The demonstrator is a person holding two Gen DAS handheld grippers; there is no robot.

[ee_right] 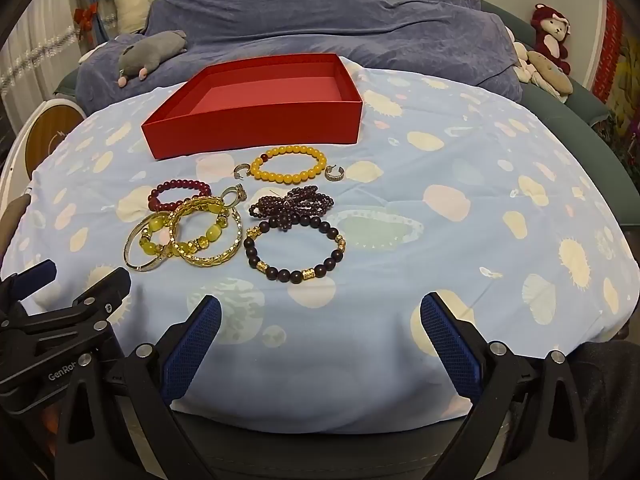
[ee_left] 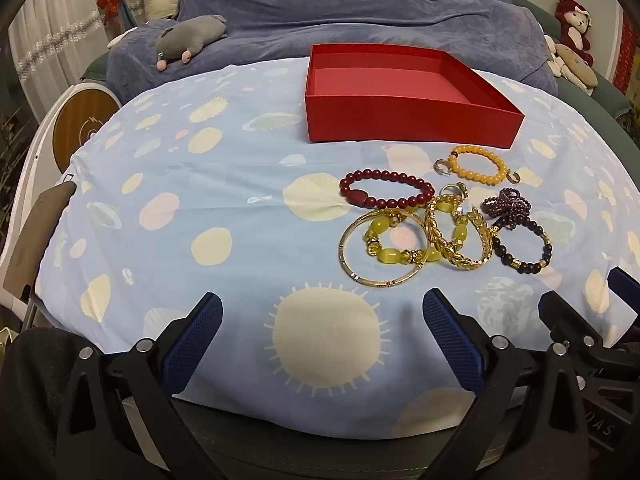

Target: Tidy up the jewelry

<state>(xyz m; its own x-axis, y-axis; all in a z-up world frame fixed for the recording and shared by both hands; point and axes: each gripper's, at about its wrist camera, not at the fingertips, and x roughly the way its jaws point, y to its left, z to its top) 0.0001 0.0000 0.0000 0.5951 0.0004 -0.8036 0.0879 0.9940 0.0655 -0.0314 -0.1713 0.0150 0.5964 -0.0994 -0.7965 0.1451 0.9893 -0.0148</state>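
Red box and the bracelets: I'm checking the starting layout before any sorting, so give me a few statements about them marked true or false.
1. The red box is empty. True.
2. The yellow bead bracelet lies inside the box. False: it lies on the blue cloth, just in front of the box.
3. The left gripper is open and holds nothing. True.
4. The right gripper is shut on the dark bead bracelet. False: it is open, and the bracelet lies free on the cloth.
5. The gold bangles overlap each other. True.
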